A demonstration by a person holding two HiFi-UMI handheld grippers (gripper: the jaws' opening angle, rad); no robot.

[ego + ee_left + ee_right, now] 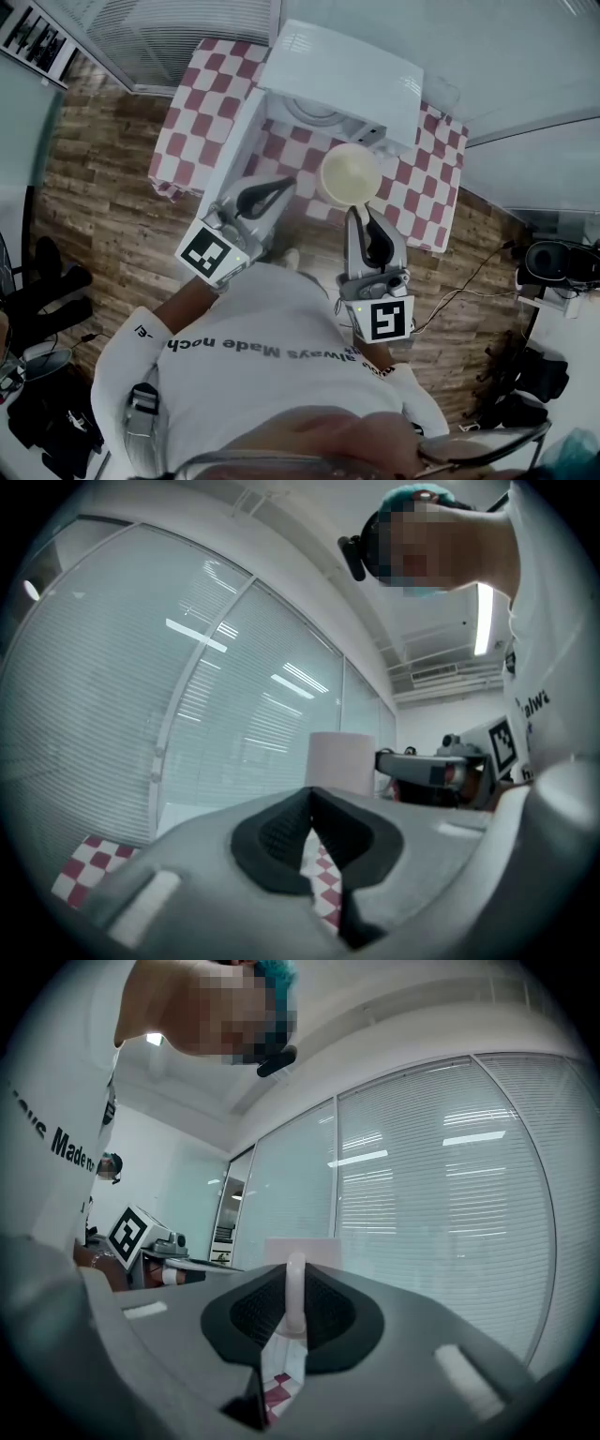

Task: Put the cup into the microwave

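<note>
In the head view a cream cup (349,175) hangs above the checkered table (183,141), just in front of the white microwave (342,75). The microwave's door (228,145) stands swung out to the left. My right gripper (359,208) is shut on the cup's handle (294,1288), and the cup body (302,1246) shows just beyond the jaws. My left gripper (279,187) is shut on nothing, close to the left of the cup and beside the door. From the left gripper view (311,803) the cup (340,761) stands upright beyond the tips.
The red-and-white cloth hangs over the table edge (169,187) above a wood floor (103,216). Glass walls with blinds (187,714) surround the table. Cables and dark gear (553,267) lie on the floor at the right.
</note>
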